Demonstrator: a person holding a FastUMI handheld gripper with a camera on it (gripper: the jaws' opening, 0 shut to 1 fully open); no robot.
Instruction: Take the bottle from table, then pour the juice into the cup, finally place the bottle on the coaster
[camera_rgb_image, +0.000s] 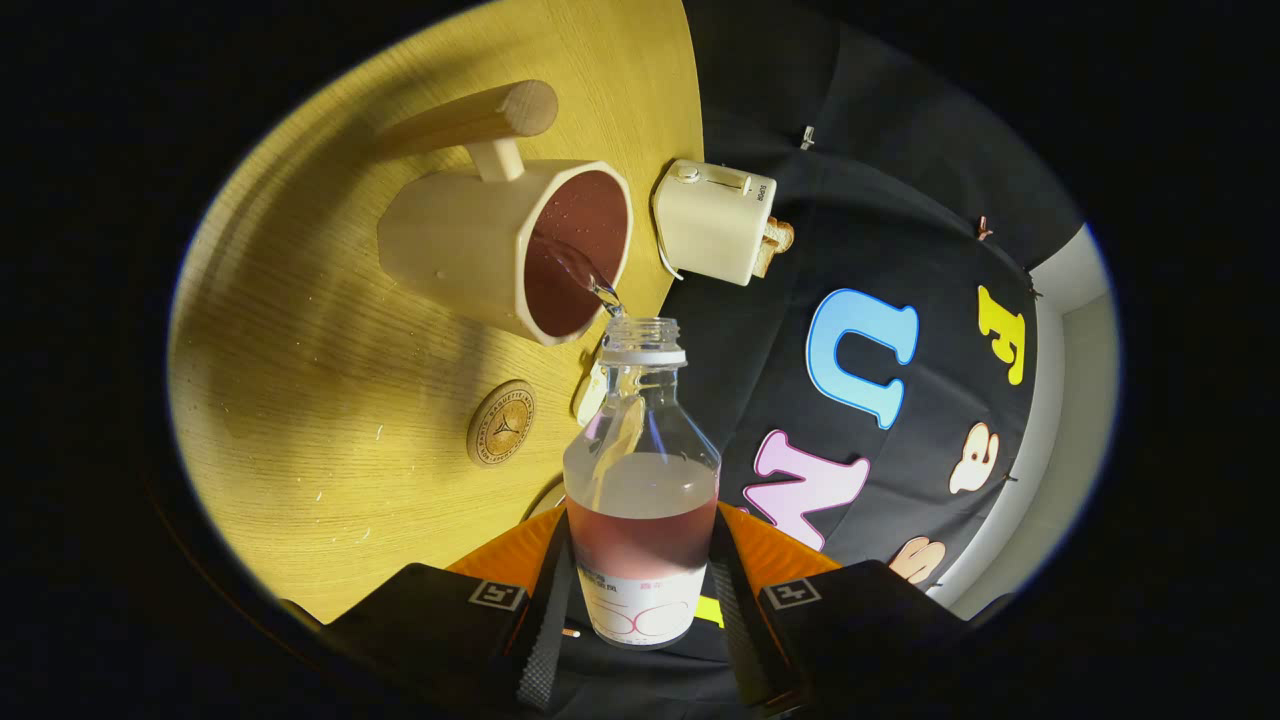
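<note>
The round pale wooden counter is seen ahead of the gripper. On it, beyond the fingers, a cream faceted cup with a wooden handle is being filled with reddish juice. A cream toaster is seen just beside the cup. The clear plastic bottle of pink juice is pinched between both gripper fingers and tilted, its open mouth at the cup's rim. A round cork coaster lies near the bottle.

Counted: 1 bottle (between the fingers), 1 cup ahead, 1 coaster, 1 toaster beyond, 1 table.
</note>
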